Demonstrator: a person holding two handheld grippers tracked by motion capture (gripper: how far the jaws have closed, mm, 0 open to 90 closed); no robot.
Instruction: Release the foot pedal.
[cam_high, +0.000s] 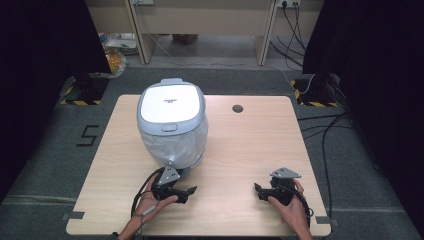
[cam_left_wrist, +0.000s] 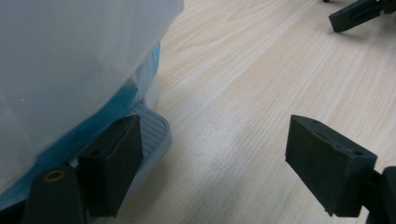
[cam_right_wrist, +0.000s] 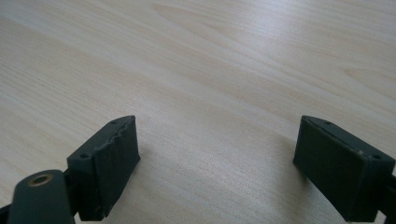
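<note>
Desk of pale wood carries a white-lidded rice cooker, wrapped in clear plastic, at about ten o'clock from the desk's middle. Left tool sits at seven o'clock, just beside the cooker's front foot, jaws spread with only bare wood between them. Right tool rests at five o'clock, well apart from the cooker, jaws spread over bare wood too.

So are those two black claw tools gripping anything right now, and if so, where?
Nothing is held. The left gripper is open beside the pedal of the bin; the right gripper is open over the bare table.
</note>
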